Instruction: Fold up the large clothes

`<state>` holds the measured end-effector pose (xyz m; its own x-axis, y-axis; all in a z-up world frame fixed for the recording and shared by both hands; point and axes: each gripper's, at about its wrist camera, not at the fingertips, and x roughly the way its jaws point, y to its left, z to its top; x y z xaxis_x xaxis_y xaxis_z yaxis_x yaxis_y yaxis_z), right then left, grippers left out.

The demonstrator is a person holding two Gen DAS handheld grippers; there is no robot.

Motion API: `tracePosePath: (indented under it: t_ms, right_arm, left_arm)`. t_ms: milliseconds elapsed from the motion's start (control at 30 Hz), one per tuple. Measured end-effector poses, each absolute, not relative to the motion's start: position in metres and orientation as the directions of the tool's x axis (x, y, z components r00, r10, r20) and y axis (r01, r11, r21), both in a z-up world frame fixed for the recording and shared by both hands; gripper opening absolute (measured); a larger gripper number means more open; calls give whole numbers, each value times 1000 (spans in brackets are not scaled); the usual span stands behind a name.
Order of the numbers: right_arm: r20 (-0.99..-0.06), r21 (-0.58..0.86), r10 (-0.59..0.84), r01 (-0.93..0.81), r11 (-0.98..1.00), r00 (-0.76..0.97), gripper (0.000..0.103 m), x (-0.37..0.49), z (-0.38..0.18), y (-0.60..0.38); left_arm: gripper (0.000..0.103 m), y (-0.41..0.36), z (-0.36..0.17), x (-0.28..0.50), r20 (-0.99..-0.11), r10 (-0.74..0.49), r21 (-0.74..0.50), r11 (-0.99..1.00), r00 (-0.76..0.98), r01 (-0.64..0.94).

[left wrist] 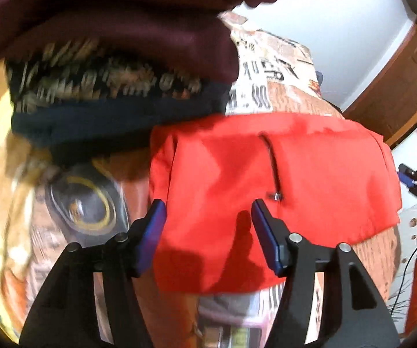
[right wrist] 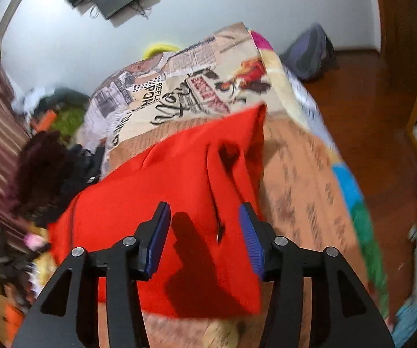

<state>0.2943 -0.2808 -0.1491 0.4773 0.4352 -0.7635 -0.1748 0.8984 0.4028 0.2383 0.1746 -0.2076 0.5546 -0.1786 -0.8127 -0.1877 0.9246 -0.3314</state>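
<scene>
Ahead of my left gripper (left wrist: 208, 211) a heap of dark clothes (left wrist: 115, 66) crowds the upper left, overhanging the red garment (left wrist: 280, 174). To the right the printed bedspread (left wrist: 275, 69) lies bare. Past my right gripper (right wrist: 204, 217) the bedspread (right wrist: 301, 174) is clear up to the bed's edge; dark clothes (right wrist: 43, 174) block the left.
</scene>
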Motion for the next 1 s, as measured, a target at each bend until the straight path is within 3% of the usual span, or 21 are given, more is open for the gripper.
tracePosePath:
  t_ms: [233,467,600,633,700,767,800,833,900,1000]
  right_arm:
    - [-794,428,439,-126,895,421,46,276,-172,-282]
    - [-788,478,481,-110,871,384,46,274,-188,-279]
    - [-776,515,519,-117,850,358,48,275,-197,-276]
    - [-771,528,535,-125,840,345,48,275,-199,-274]
    - [-767,543,553,-131,830,325,47,278,-204,-274]
    - [-768,550,559,-127,826,311,38,280,-203,-275]
    - [-772,546,558,-133,827,305,25,281,-202,-275]
    - [-774,542,558,-142,828,299,19,281,-199,-274]
    - [-760,562,585,-166,810,283,13,281,-193,-272]
    - [-717,613,644,-198,765,268,12,281,-178,-269]
  left_arm:
    - [60,182,-248,208,-824,-282,-450,853,490,-265]
    - [61,202,-271,204,-752,-386,-599,739,534,-309]
    - [59,204,-269,199,-744,-413,-613,735,526,-290]
    - [57,203,-267,197,-742,-422,-614,740,522,-275]
    - [40,209,-262,197,-726,-451,-628,742,520,-234]
    - [18,206,-251,196,-719,-463,-629,752,519,-200]
    - [14,204,-245,195,-716,-460,-623,760,525,-184]
    - [9,202,-238,194,-712,-457,-618,768,533,-168]
    - [8,197,-221,196,-701,-450,-607,784,553,-131]
    - [6,189,-198,206,-681,-449,-595,800,578,-79]
